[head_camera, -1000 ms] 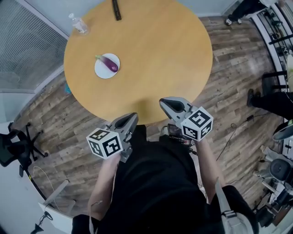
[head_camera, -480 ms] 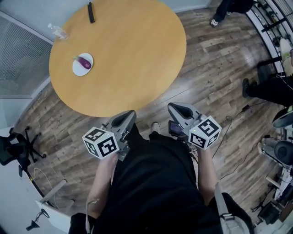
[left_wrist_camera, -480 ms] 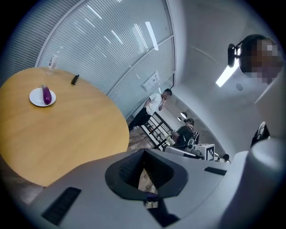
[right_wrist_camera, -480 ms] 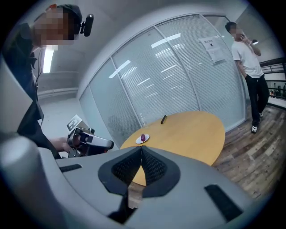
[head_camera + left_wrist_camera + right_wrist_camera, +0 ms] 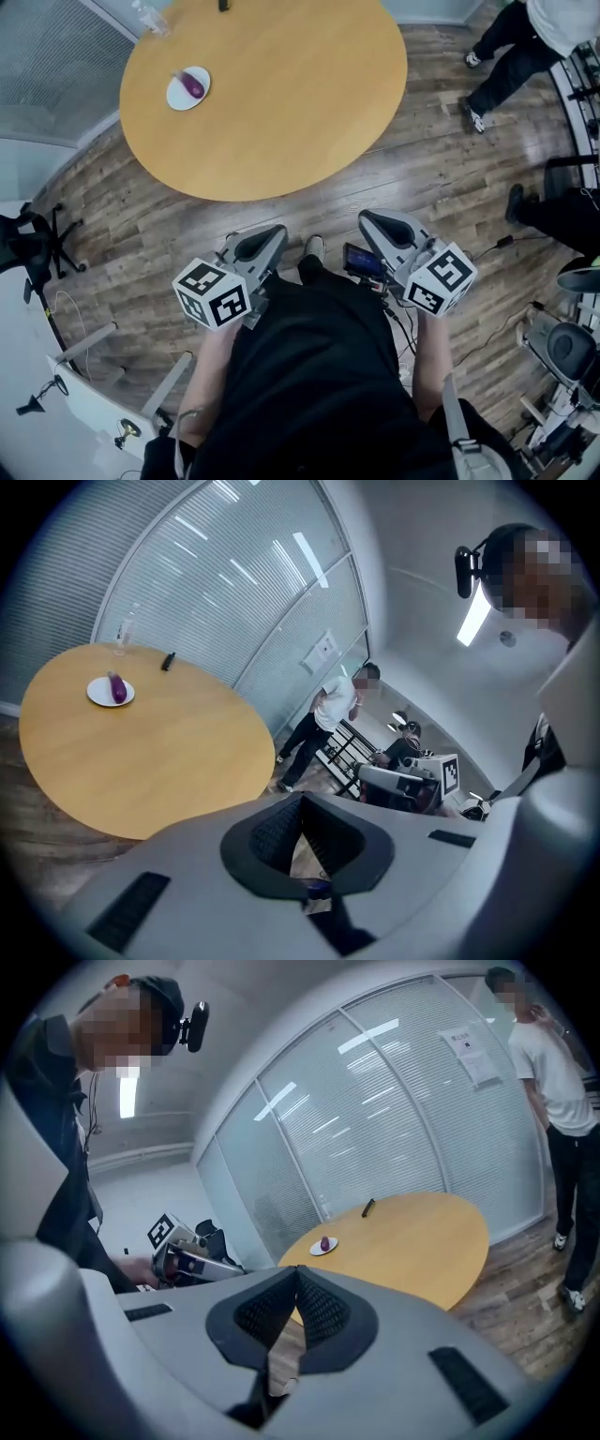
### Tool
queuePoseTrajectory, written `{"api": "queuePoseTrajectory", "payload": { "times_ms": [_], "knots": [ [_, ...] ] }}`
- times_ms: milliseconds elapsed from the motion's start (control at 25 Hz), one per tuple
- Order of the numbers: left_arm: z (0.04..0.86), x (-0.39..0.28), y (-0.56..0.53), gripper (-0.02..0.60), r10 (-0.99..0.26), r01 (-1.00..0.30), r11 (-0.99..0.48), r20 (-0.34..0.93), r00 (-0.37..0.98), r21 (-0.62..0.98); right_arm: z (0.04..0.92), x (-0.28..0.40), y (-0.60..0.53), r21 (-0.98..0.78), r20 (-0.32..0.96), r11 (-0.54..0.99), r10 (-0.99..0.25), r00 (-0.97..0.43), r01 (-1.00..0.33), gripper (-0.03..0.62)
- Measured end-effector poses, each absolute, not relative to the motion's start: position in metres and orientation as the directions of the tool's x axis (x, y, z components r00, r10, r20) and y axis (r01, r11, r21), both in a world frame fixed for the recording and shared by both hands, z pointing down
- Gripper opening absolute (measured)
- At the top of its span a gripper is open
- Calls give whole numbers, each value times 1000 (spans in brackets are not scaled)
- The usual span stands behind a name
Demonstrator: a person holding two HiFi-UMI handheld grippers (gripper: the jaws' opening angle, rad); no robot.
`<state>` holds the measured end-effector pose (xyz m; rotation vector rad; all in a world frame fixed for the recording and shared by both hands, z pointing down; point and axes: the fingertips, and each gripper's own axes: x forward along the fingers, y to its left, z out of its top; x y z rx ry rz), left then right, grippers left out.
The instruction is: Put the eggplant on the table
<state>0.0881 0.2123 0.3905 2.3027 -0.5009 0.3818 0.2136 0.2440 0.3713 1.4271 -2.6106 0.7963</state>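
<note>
The eggplant (image 5: 192, 84), small, glossy and purple, is seen lying on a round white plate (image 5: 176, 95) near the far left edge of the worktop (image 5: 281, 112), a round top of smooth, pale wood. A clear bottle (image 5: 150, 13) and a slim black bar (image 5: 223, 5) are set at the far rim beyond the plate.

The left gripper (image 5: 272, 234) and the right gripper (image 5: 373, 221) are held side by side close to the black-clad wearer (image 5: 319, 394). They are well apart from the worktop, over a floor (image 5: 450, 187) of grey-brown wood planks. Each is made of smooth grey plastic and carries a cube (image 5: 214, 292) printed with black and white square markers.

In the left gripper view the jaws are seen closed, their dark ribbed pads (image 5: 277, 832) meeting at the tips, with nothing held between them. In the right gripper view the jaws are likewise shut tip to tip, and nothing is gripped.

A curved glass wall (image 5: 234, 583) lined with fine horizontal blinds is seen behind the worktop. A person (image 5: 553, 1072) in a white shirt and dark trousers is seen standing on the floor near it. A black swivel chair (image 5: 28, 253) is seen at the left.
</note>
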Motion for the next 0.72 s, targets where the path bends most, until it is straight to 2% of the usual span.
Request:
{"api": "queuePoseTrajectory", "payload": {
  "times_ms": [440, 720],
  "knots": [
    [379, 31, 224, 12, -329, -517, -664, 410, 850, 540, 354, 161, 240, -337, 271, 511, -752, -601, -791, 17],
    [380, 13, 240, 12, -330, -515, -662, 405, 853, 545, 347, 141, 252, -323, 271, 529, -743, -612, -785, 17]
  ]
}}
